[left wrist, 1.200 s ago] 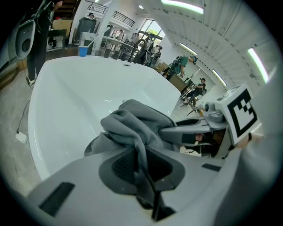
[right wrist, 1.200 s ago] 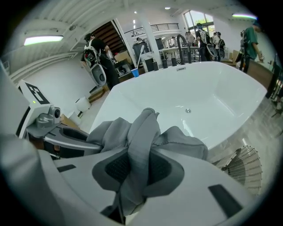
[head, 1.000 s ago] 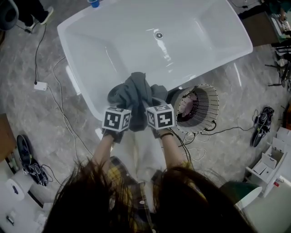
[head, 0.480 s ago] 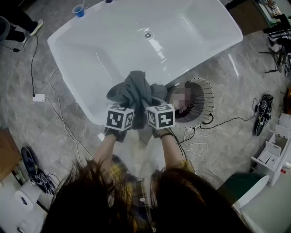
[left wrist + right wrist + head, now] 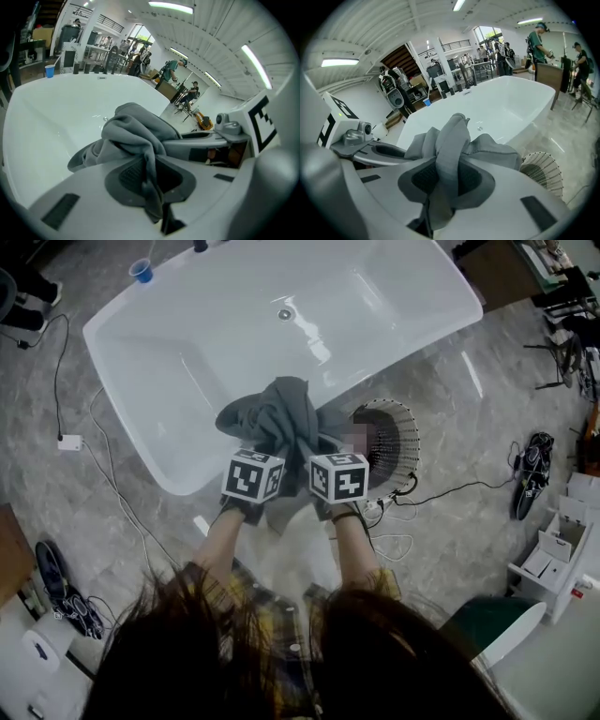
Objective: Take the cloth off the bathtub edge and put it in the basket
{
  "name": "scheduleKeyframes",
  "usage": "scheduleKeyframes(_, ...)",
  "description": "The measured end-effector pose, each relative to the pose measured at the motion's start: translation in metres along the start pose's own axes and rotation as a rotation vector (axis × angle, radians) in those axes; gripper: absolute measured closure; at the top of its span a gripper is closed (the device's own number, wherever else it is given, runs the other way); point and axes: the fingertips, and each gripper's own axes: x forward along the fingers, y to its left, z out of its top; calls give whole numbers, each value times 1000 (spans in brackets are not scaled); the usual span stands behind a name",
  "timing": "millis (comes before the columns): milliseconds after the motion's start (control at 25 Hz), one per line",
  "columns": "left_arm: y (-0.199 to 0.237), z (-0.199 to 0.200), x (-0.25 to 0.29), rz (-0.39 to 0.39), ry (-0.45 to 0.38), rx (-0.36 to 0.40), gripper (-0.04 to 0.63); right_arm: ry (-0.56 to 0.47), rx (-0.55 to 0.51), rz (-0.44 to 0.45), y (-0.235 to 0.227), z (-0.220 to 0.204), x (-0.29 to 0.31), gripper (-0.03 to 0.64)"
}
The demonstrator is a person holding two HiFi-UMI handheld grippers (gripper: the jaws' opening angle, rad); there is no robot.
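Across the upper half of the head view stretches the white bathtub (image 5: pixel 234 343), and the round wire basket (image 5: pixel 405 446) stands on the floor just beside its near edge. Over that edge, left of the basket, the bunched grey cloth (image 5: pixel 281 418) is held up. The left gripper (image 5: pixel 151 185) and right gripper (image 5: pixel 443 183) sit side by side, each pinching a fold of it.

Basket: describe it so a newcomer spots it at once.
Find the big white bathtub. Beside its near rim, just right of the bunched grey cloth, stands the basket. It alone is round, open-topped, with pale ribbed sides.
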Motion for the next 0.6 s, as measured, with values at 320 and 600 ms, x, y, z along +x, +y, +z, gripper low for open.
scheduleKeyframes(320, -71, 30, 30, -15, -15, 44, 541, -50, 25, -20, -61, 11, -51, 525)
scheduleKeyframes(600, -141, 54, 63, -54, -6, 125, 542, -106, 81, -64, -124, 15, -101, 525)
